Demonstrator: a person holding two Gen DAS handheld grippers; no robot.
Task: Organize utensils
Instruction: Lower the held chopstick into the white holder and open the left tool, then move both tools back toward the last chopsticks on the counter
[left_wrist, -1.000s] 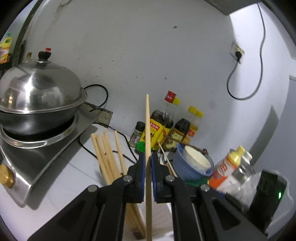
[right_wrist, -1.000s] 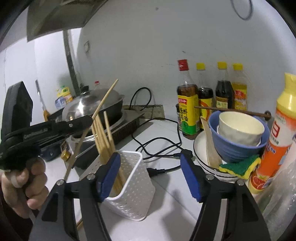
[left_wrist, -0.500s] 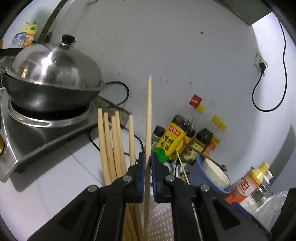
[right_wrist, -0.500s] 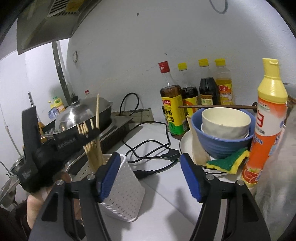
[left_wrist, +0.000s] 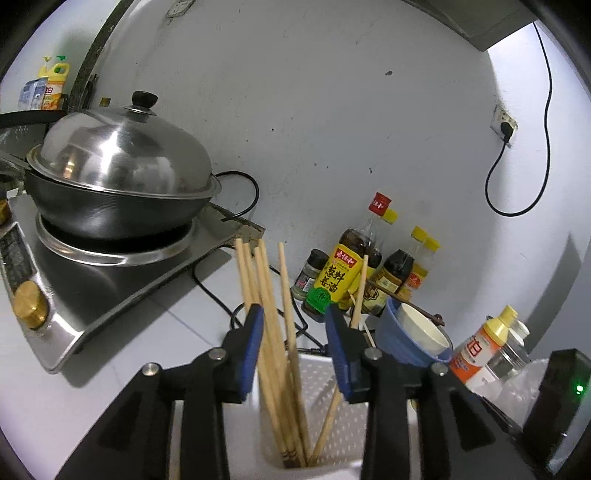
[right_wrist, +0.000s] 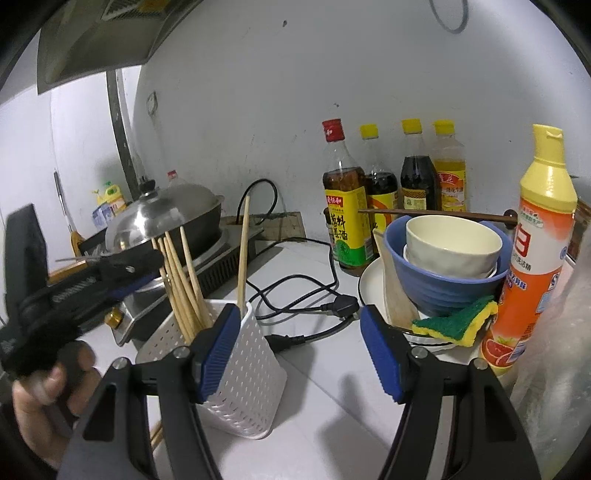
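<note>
A white perforated holder holds several wooden chopsticks. One more chopstick leans alone at the holder's right side, free of any grip. My left gripper hovers just over the holder; its jaws are opening and press on nothing, with the bunch showing in the gap behind them. My right gripper is open and empty, in front of the holder and the plate. A dark stick lies across the blue bowl.
A lidded wok sits on a steel stove at the left. Sauce bottles line the wall. A plate carries the bowls, a wooden spatula and a sponge. An orange detergent bottle stands right. Black cables cross the counter.
The left gripper sank toward the holder and let go of the chopstick, which now leans in the holder's right side. Its jaws have parted. The right gripper stayed open and nearly still.
</note>
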